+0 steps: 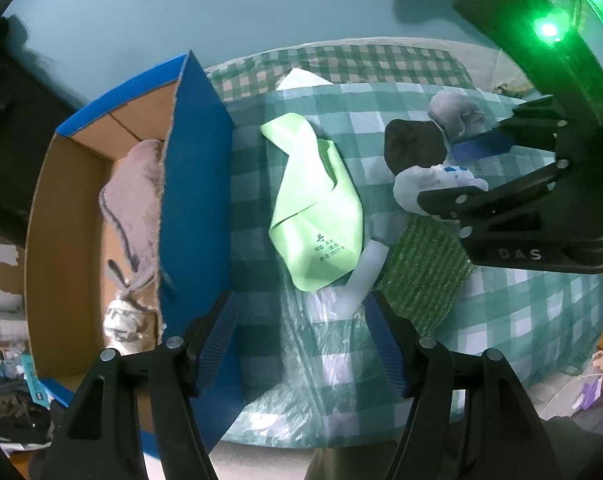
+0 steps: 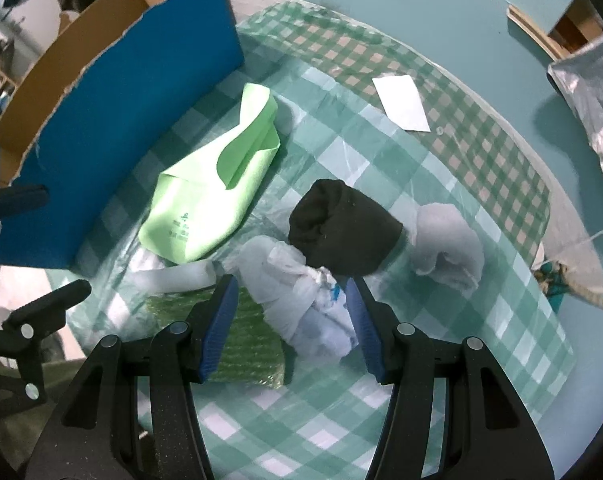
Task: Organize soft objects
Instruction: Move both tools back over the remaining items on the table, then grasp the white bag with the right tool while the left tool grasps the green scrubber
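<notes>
Now reaching for the white bundle

Right gripper spread around the white bundle, low centre; pinch its middle, lift clear toward the box. Left gripper spread, empty.

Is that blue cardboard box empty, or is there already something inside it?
Not empty. The blue box is open-topped, and a grey fluffy cloth already lies inside it against the wall.

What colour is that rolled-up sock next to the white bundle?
The rolled sock is black, or very dark; the right wrist view shows it best.
</notes>
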### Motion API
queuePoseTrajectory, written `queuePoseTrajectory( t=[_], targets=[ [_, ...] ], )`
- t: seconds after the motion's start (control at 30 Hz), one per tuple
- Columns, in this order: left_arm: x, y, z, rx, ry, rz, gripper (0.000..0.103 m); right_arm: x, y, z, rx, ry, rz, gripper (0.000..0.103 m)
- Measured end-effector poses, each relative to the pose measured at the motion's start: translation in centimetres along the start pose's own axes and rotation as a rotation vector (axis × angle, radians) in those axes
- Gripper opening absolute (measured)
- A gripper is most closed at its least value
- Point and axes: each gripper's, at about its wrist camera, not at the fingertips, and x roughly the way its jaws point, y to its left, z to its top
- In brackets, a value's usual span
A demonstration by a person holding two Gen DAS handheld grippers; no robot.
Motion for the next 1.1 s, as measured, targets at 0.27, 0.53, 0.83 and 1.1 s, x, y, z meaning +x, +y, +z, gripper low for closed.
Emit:
queuePoseTrajectory(
  t=[0.27,0.53,0.83,1.1],
  targets=[
    [1.7,-0.7,0.1,0.003,0.028,-0.01,0.067,2.1,-0.2,-0.1,-0.012,0.049,-0.001,0.054],
    [2.2,-2.0,-0.1,0.049,0.036,-0.03,0.067,2.0,-1.6,-1.6,0.065,0.07,0.023,0.042],
    [2.7,-3.8,-0.3,0.119,0.052,-0.068,0.067,1.2,-4.6,-5.1,0.294,0.099,0.02,0.042],
    [3.2,-6.1,-0.2,0.212,0.064,-0.084,0.067,0.3,-6.4,-8.5,0.425,0.09,0.021,0.042]
  ],
)
